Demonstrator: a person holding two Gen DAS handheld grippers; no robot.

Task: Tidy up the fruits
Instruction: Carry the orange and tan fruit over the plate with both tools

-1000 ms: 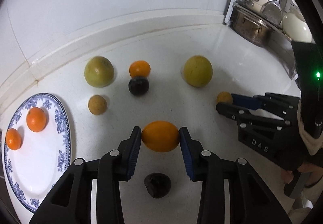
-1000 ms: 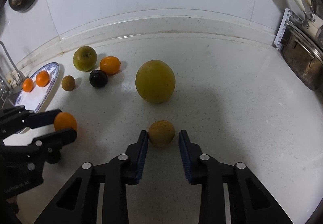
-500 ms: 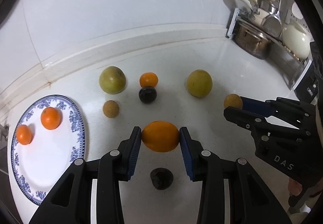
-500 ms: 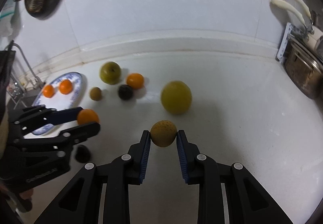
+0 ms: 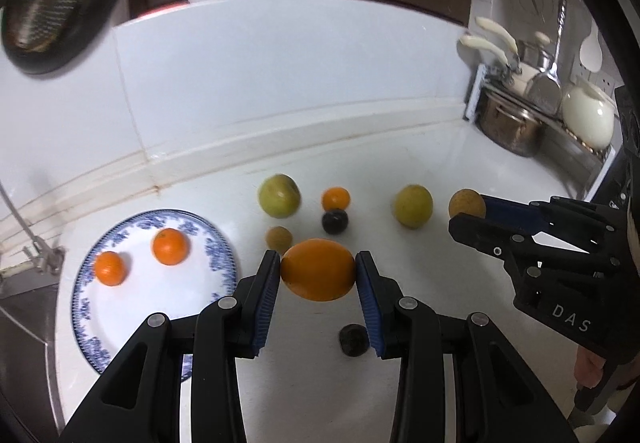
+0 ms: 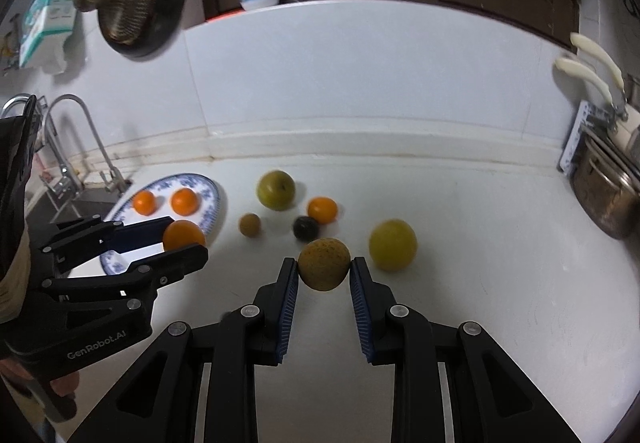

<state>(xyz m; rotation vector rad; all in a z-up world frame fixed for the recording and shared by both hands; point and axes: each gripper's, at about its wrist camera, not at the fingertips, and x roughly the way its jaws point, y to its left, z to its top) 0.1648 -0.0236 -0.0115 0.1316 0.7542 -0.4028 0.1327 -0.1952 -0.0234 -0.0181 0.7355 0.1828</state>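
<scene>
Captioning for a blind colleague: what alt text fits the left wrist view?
The left claw grips a large orange above a white counter; a blue-patterned plate with two small oranges lies left, loose fruit beyond.

- Left wrist camera looks forward and down along its fingers, from the sink side, over the white counter.
- Right wrist camera looks likewise from the stove side.
- Both share the blue-patterned plate and loose fruit.
</scene>
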